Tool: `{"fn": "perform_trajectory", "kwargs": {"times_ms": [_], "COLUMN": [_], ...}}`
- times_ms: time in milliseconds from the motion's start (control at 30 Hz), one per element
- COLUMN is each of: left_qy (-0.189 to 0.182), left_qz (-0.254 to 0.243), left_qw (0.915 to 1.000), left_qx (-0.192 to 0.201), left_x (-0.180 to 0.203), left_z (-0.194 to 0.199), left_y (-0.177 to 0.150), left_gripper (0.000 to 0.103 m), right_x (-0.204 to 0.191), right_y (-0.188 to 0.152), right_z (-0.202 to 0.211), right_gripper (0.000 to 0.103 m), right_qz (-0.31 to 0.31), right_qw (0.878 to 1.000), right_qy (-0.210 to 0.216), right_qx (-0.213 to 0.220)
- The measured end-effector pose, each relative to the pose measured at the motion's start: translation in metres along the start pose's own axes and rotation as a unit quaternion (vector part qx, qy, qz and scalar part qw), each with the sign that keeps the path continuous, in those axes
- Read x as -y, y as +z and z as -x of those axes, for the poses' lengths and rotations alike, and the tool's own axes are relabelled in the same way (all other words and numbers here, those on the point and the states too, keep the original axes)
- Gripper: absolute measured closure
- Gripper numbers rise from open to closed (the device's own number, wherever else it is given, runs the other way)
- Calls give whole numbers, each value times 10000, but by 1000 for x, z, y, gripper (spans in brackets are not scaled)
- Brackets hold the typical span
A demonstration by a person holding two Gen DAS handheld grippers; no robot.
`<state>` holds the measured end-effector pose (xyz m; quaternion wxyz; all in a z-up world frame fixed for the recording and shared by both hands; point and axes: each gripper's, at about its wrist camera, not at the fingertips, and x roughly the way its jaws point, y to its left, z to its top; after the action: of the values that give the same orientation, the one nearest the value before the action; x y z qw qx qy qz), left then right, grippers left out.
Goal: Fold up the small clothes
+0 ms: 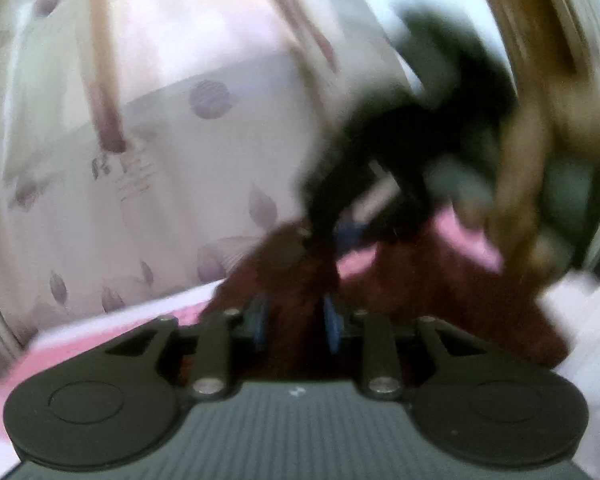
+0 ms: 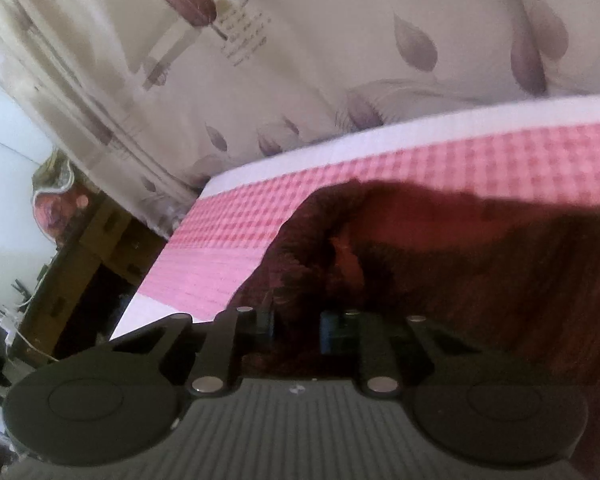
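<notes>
A dark maroon garment [image 1: 420,280] lies over a pink checked cloth [image 2: 228,248] on a table. My left gripper [image 1: 296,320] is shut on a bunch of the maroon fabric between its blue pads. In the blurred left wrist view the right gripper [image 1: 352,216] and the hand holding it are just beyond, also at the garment. In the right wrist view my right gripper [image 2: 298,326] has maroon garment [image 2: 480,280] fabric pinched between its blue pads, with the garment spreading to the right.
A cream curtain [image 2: 300,60] with purple leaf prints hangs behind the table. The table's white edge [image 2: 380,136] runs along the far side. Dark wooden furniture [image 2: 84,264] and clutter stand left of the table.
</notes>
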<state>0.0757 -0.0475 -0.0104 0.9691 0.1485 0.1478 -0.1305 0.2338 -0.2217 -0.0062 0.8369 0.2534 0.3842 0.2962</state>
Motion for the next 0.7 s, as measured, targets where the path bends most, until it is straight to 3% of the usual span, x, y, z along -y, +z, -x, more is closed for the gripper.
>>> {"fn": "perform_trajectory", "kwargs": {"times_ms": [33,67,133,200,267,400,567,700], "left_qy": [-72,-136,-113,46,-91,-1087,-1695,-2515], "left_qz": [304,619,1324,1835,2197,2550,1620,1503], "left_qw": [9995,9980,9910,9827,9754,9606,9717,9539], "left_qx": [-33,-46,144,248,146,-223,-290,-655], "left_x": [-11,-24,-55,-85,-107,-113,-54,-11], "left_z": [9,18,38,49,46,19,-4,-23], "left_y": [7,13,21,26,24,14,17,13], "left_gripper": [58,36,18,18,18,19,19,19], "right_x": [5,10,18,24,32,59,95,119], "right_y": [2,5,9,13,18,25,23,20], "right_z": [3,6,18,31,43,65,73,77], "right_gripper": [80,80,80,80,80,80,80,80], "right_qz": [-30,-52,-86,-16,12,-34,-46,-124], "right_qw": [10000,9999,9993,9986,9978,9955,9939,9917], "right_qy": [18,41,138,163,146,51,-60,-123], "right_qx": [73,152,325,501,653,947,1102,1276]}}
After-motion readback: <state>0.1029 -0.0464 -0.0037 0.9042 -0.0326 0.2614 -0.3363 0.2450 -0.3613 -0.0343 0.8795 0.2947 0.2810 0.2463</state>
